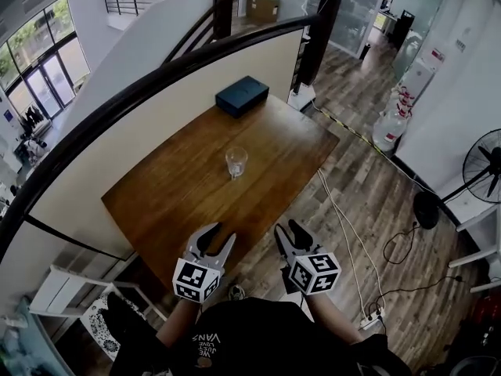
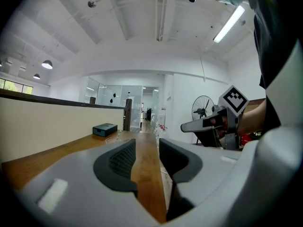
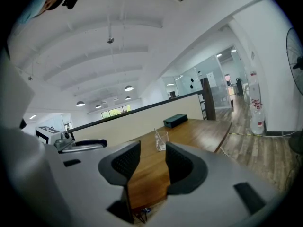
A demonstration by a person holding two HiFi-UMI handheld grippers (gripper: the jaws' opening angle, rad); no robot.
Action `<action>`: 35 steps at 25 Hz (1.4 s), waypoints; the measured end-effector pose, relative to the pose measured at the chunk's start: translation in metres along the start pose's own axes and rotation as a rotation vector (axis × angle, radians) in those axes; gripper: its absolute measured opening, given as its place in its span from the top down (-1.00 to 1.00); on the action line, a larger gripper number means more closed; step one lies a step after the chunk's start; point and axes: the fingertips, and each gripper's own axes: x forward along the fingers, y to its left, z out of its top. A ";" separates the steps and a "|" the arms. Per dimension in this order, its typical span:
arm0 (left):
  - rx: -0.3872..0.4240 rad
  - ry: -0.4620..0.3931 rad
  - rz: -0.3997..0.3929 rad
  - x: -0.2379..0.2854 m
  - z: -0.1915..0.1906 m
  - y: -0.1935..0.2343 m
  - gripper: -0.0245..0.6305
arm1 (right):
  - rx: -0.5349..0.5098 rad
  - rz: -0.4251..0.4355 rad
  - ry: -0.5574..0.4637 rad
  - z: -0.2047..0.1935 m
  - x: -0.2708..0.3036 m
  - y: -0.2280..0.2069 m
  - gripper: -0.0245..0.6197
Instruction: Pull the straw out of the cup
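Note:
A clear glass cup (image 1: 236,162) stands upright near the middle of the wooden table (image 1: 180,202). In the right gripper view the cup (image 3: 162,140) has a thin straw (image 3: 155,133) leaning in it. Both grippers hover side by side at the table's near edge, well short of the cup. My left gripper (image 1: 218,240) is open with nothing between its jaws, and only bare tabletop shows between them (image 2: 147,157). My right gripper (image 1: 289,232) is open and empty too, and it points along the table towards the cup (image 3: 152,162).
A dark flat box (image 1: 242,95) lies at the table's far end. A low white wall with a dark rail (image 1: 117,108) runs along the table's left side. On the wooden floor to the right are a white cable (image 1: 344,225), water bottles (image 1: 394,120) and a standing fan (image 1: 485,167).

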 end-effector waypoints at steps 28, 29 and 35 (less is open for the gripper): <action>-0.016 0.071 0.238 0.102 -0.024 0.066 0.50 | -0.066 0.221 0.163 0.016 0.124 -0.070 0.51; -0.011 0.071 0.251 0.106 -0.025 0.068 0.50 | -0.071 0.231 0.168 0.017 0.127 -0.072 0.51; 0.027 0.093 0.310 0.128 -0.032 0.084 0.50 | -0.080 0.277 0.189 0.018 0.148 -0.083 0.51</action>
